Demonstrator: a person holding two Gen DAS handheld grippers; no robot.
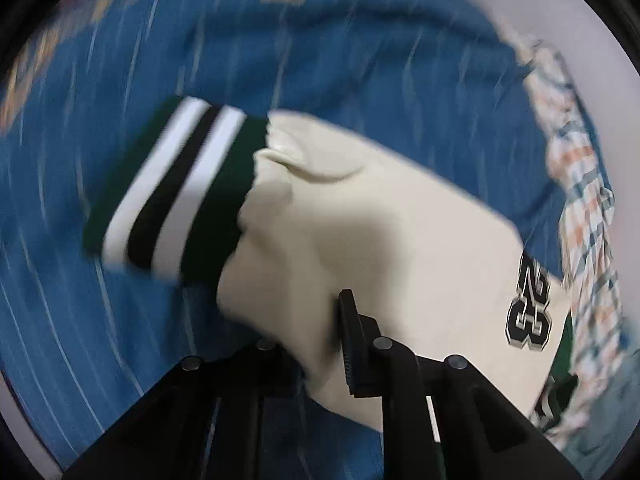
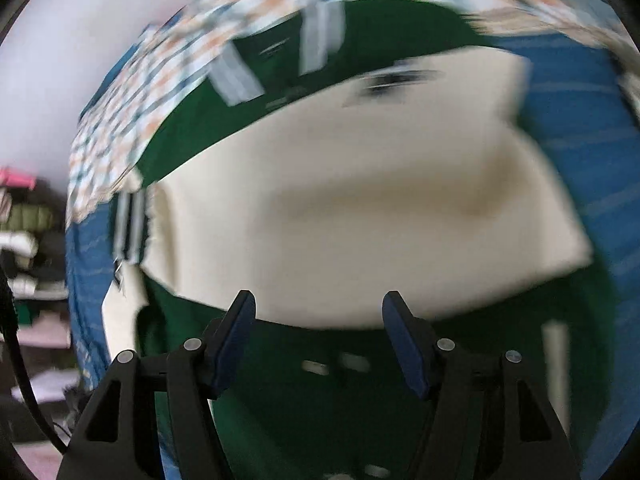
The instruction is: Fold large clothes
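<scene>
Cream sleeve (image 1: pixel 360 216) between left jaws

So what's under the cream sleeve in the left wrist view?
Blue striped cloth spreads beneath the cream sleeve, with a plaid cloth at its edge. Whatever lies directly under the sleeve is covered. The left gripper is shut on the sleeve.

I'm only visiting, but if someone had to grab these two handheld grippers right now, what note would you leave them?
Left gripper: shut on the cream sleeve of the green jacket, near its striped cuff.
Right gripper: open, holding nothing, above the jacket.
The jacket lies on a blue sheet.
Done: the right sleeve looks folded across the body.
Left: fold this sleeve in, then the body.
</scene>
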